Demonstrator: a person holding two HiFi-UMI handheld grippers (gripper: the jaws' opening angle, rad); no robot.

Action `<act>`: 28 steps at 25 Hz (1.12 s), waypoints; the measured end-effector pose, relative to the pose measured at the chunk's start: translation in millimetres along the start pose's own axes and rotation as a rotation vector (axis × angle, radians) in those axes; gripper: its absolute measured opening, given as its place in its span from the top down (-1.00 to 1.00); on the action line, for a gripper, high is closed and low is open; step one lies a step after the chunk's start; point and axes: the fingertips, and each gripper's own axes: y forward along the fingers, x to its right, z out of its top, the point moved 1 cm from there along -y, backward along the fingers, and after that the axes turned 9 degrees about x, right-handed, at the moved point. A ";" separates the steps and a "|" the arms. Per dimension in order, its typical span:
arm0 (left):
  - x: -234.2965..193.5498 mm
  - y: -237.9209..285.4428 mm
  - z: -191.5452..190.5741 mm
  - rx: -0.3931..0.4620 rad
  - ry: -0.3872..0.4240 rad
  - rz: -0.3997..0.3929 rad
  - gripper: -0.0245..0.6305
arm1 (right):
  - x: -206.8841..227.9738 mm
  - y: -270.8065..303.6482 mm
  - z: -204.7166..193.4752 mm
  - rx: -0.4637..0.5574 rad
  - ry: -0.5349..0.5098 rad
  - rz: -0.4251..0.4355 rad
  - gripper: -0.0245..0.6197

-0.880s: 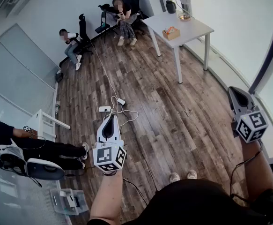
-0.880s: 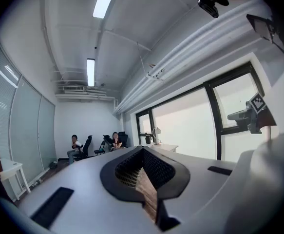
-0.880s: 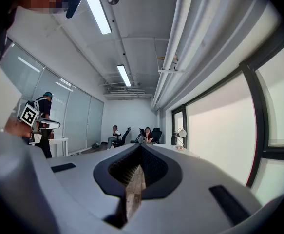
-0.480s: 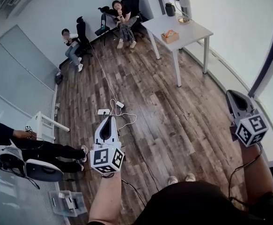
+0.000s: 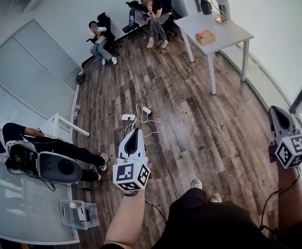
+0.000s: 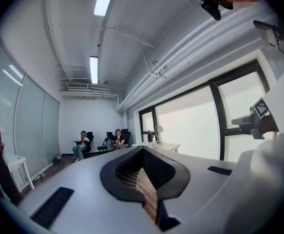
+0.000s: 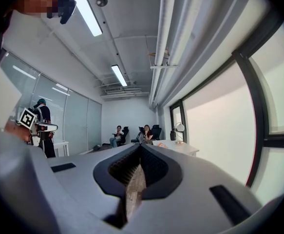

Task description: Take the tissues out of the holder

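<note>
Your head view shifted: table with tissue holder slid right in frame, still well away across room. Your left gripper and right gripper both closed, empty. Approach not done yet.

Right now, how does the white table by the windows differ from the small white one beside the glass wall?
The window table is larger than the small table. The window table carries a tissue holder, a dark jug and a lamp; nothing shows on the small table. The window table stands near the seated people; the small table beside a standing person in black. Both are white.
</note>
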 end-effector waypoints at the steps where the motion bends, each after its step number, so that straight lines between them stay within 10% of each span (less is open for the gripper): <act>1: -3.1 2.0 -3.2 -0.004 -0.005 0.007 0.91 | 0.7 2.7 -3.3 -0.012 0.005 0.002 0.91; 28: -95.0 249.2 -23.0 0.091 0.012 -0.124 0.91 | 7.1 204.7 -1.0 0.008 -0.057 -0.090 0.91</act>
